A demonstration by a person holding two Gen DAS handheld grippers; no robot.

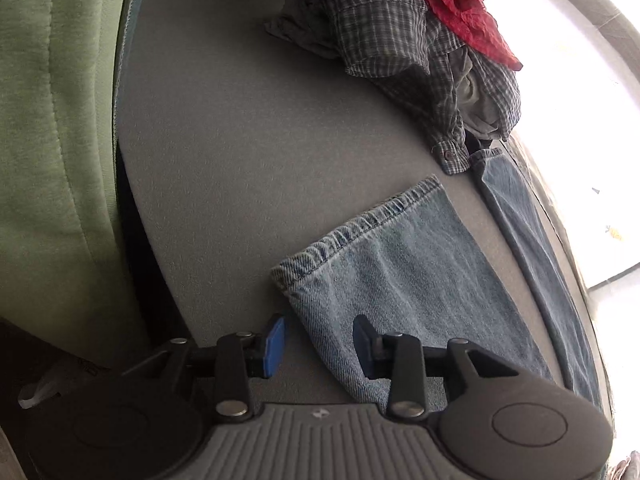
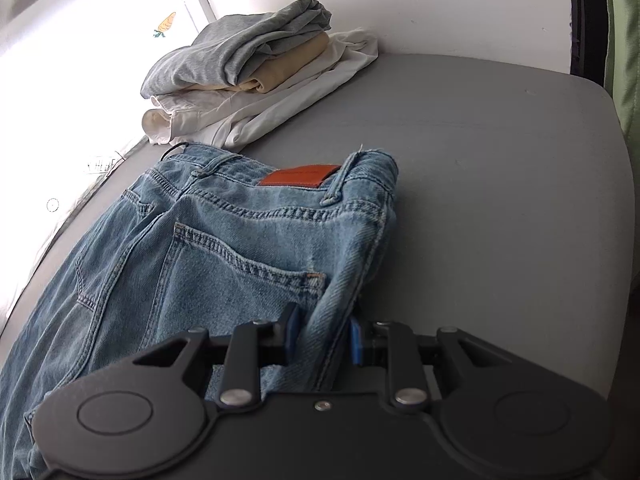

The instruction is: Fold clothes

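A pair of light blue jeans lies on the grey table. In the left wrist view one leg (image 1: 404, 280) ends in a hem near the middle, and the other leg (image 1: 520, 216) runs along the table's right edge. My left gripper (image 1: 319, 346) is open, its blue pads straddling the near side edge of the leg just below the hem. In the right wrist view the waist end of the jeans (image 2: 224, 240) shows a back pocket and an orange leather patch (image 2: 298, 176). My right gripper (image 2: 325, 338) is shut on the side seam fold of the jeans near the hip.
A heap of unfolded clothes, a dark plaid shirt (image 1: 392, 36) and a red garment (image 1: 460, 4), lies at the far right of the table (image 1: 224, 152). A folded stack of grey, tan and white clothes (image 2: 256, 76) sits by the white wall. A green padded surface (image 1: 44, 120) stands at the left.
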